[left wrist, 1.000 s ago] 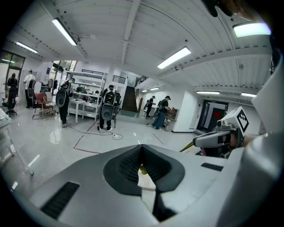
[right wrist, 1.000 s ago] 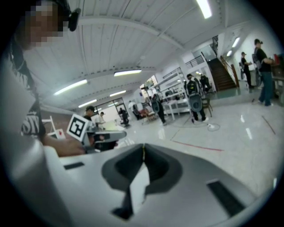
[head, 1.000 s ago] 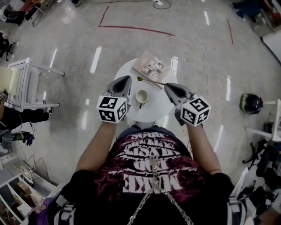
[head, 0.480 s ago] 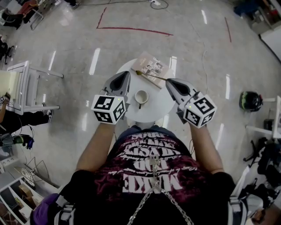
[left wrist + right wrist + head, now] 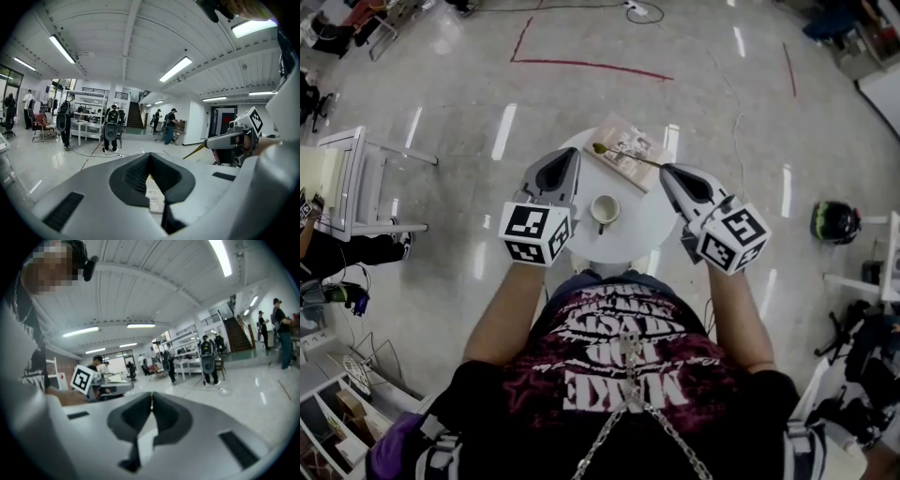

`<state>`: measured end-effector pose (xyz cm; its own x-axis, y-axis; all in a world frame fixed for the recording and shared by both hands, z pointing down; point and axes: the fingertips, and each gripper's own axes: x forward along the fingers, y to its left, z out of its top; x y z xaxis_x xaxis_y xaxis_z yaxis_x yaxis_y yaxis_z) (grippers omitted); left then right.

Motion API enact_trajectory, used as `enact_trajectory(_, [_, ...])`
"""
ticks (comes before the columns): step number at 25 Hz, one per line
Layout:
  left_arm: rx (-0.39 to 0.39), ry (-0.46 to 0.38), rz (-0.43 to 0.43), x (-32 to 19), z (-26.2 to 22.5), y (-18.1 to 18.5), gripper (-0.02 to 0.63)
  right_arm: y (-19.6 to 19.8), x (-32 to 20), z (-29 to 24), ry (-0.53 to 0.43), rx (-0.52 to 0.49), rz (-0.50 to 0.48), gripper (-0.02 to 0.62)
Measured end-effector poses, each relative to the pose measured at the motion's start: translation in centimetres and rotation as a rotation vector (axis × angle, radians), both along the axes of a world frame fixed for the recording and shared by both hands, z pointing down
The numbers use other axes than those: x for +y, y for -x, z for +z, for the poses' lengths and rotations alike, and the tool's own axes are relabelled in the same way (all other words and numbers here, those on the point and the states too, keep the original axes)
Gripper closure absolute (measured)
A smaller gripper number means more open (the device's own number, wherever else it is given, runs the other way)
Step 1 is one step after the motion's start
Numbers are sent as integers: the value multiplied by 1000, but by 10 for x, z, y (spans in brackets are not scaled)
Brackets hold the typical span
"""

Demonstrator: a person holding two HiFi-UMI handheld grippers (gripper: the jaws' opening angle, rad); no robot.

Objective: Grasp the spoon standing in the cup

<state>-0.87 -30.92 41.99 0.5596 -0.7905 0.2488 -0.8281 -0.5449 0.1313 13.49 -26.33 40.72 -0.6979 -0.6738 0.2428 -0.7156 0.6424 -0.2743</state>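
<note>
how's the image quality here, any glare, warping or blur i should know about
Head view: long white glare streaks on the glossy floor, edges bent by the wide lens. Left gripper view: sharp, strong fisheye curve, the ceiling lamp blown out. Right gripper view: softer, background hazy, dark corners.

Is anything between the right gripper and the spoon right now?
Nothing visible. The right gripper is shut on the spoon at its handle end. The spoon is out of the cup; in the head view it reaches left across the book. The left gripper is beside the cup, clear of the spoon.
</note>
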Motion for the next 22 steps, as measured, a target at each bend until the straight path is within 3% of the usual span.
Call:
enact_trajectory(10, [13, 7, -4, 2, -1, 8, 581, 4, -7, -14, -24, -2, 2, 560])
enact_trajectory(22, [4, -58, 1, 0, -26, 17, 581, 12, -14, -31, -61, -15, -6, 560])
